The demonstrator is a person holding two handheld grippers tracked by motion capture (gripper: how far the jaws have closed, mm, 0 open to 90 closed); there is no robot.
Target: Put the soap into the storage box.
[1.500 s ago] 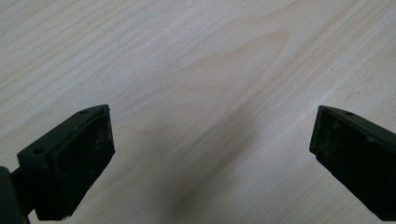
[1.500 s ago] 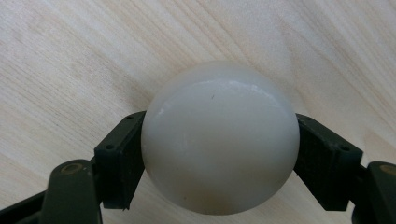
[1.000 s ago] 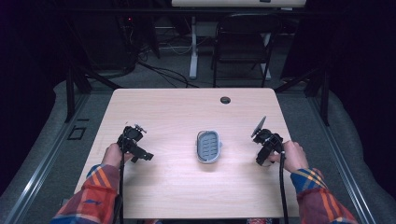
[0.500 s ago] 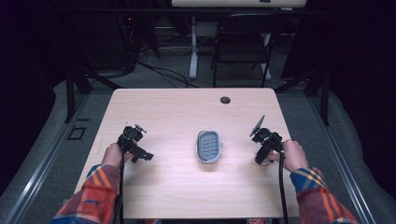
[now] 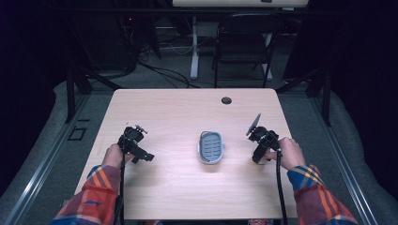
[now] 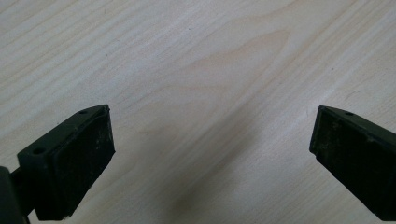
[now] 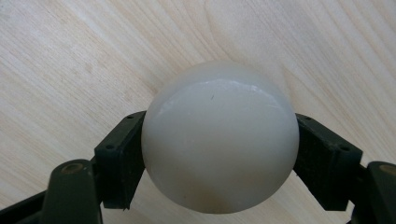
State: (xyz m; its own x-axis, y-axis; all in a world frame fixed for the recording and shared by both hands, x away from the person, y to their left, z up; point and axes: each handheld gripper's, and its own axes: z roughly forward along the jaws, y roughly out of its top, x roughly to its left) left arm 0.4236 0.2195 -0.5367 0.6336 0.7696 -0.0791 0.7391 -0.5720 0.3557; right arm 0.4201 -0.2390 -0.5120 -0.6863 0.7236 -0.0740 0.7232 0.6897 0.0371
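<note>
White ball (image 7: 219,137) sits squeezed in the right tongs (image 7: 219,158), to the right of the grey basket (image 5: 210,146). Hold tight and go slow. Left tongs (image 6: 210,149) are wide apart, holding nothing.

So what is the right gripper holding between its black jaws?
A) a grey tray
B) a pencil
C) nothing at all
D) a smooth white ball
D: in the right gripper view, the right gripper has its two jaws pressed against the sides of a smooth white ball above the wooden table.
</note>
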